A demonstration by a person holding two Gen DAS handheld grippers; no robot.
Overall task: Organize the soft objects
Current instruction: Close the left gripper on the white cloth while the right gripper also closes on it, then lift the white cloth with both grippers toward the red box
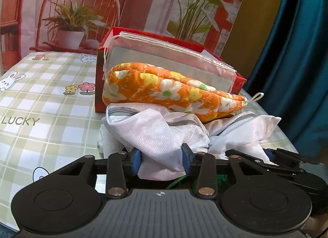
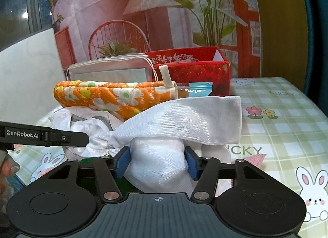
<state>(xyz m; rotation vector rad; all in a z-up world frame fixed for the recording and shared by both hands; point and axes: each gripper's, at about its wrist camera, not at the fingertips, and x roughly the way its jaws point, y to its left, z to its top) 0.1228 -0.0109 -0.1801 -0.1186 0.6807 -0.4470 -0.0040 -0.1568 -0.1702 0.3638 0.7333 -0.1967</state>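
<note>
Both claws (image 1: 162, 161) (image 2: 157, 163) pinch crumpled white mesh bag (image 2: 184, 115).

Red box (image 1: 239, 81) contents mostly hidden behind orange floral pouch (image 1: 168, 92); green item under mesh bag (image 1: 155, 135) unclear, perhaps netting.

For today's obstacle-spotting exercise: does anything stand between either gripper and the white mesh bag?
Nothing visible does. The left gripper and right gripper each already pinch the white mesh bag. The orange floral pouch lies on top of the bag, not between.
</note>
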